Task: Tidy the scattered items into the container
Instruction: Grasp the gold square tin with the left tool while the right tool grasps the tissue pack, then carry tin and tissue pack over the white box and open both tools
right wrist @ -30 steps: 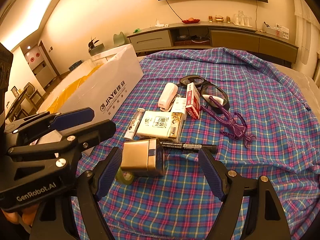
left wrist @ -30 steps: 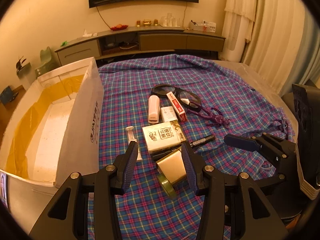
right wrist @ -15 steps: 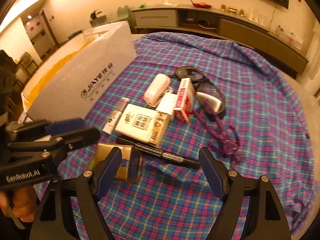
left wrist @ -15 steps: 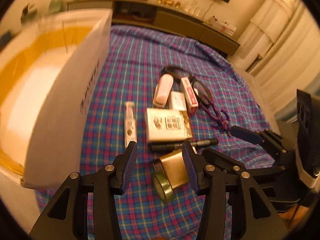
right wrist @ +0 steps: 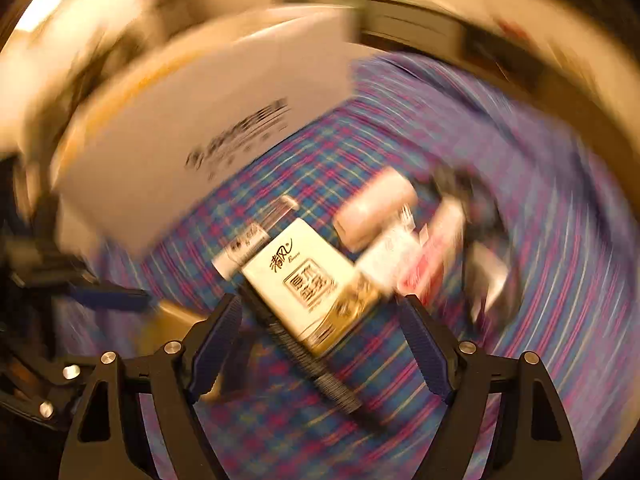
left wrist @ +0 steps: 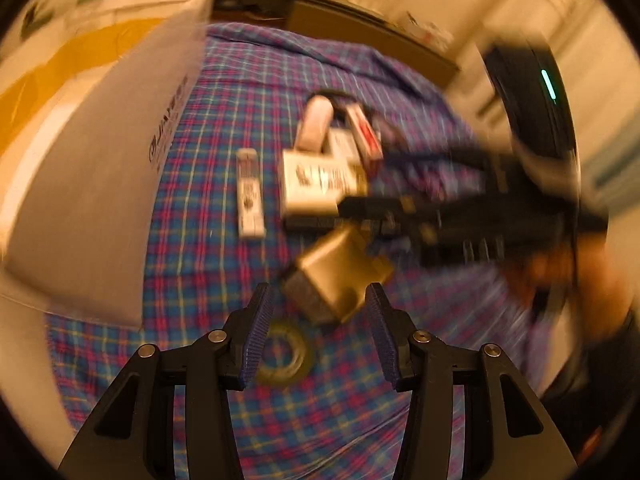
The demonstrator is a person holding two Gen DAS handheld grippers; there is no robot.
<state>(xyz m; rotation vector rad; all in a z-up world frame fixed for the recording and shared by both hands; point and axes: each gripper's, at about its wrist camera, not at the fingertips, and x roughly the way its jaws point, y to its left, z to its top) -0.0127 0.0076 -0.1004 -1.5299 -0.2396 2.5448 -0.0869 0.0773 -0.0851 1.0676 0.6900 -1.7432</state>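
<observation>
Just ahead of my left tongs [left wrist: 316, 336], centre-low in frame, the gold box [left wrist: 340, 272] lies diagonally, unheld, jaws wide. My right tongs [right wrist: 320, 348], also wide and empty, straddle the tissue pack [right wrist: 308, 284]; the white container [left wrist: 100, 184] sits left.

My ribbed blue pads [left wrist: 258, 334] looked matt rubbery; gold tin [left wrist: 340, 270] shiny metal; plaid cloth [left wrist: 192, 240] soft woven; white box [left wrist: 104, 184] matt cardboard; tissue pack [right wrist: 310, 282] glossy plastic.
</observation>
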